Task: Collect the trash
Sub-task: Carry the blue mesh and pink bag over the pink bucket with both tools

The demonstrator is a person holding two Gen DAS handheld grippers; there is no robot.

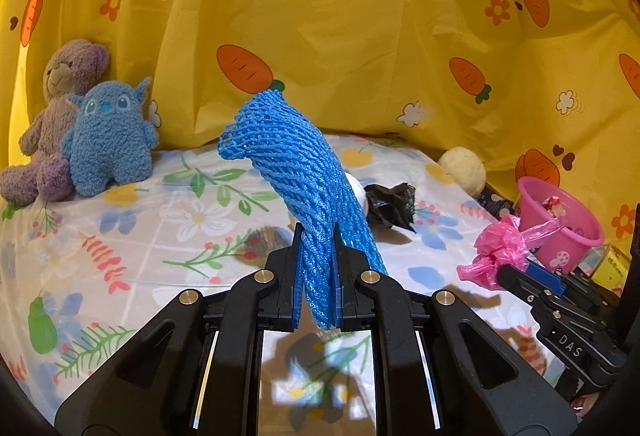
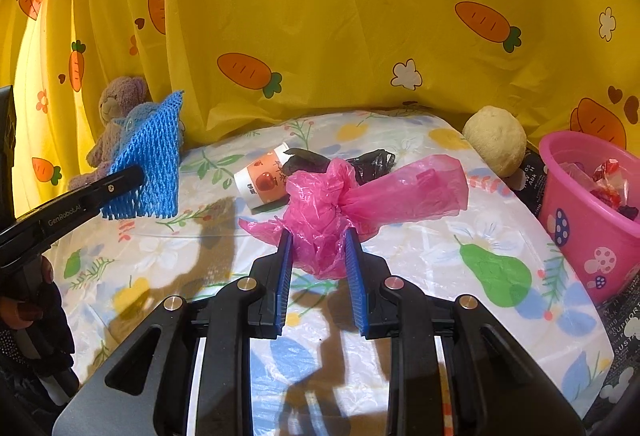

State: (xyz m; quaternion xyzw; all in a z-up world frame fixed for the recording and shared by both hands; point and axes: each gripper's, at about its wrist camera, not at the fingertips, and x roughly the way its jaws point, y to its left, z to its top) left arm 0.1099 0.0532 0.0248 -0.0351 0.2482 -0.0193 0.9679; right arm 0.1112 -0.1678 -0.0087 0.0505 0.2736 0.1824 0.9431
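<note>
Left wrist view: left tongs (image 1: 318,232) clamped on blue foam fruit net (image 1: 292,172), lifted clear of the counter (image 1: 120,236). Pink bucket (image 1: 560,224) at far right edge, wrappers already inside. Black crumpled bag (image 1: 390,202) not yet collected.

Right wrist view: right tongs (image 2: 318,238) gripping crumpled pink plastic bag (image 2: 340,200) above the counter. Small apple-label cup (image 2: 264,180) on its side, left to collect. Open cloth between tongs and bucket; cream plush ball (image 2: 496,140) near the bucket rim.

Blue foam net (image 1: 296,172) and crumpled pink bag (image 2: 340,204) are lifted; pink bucket (image 2: 592,220) holds wrappers.
</note>
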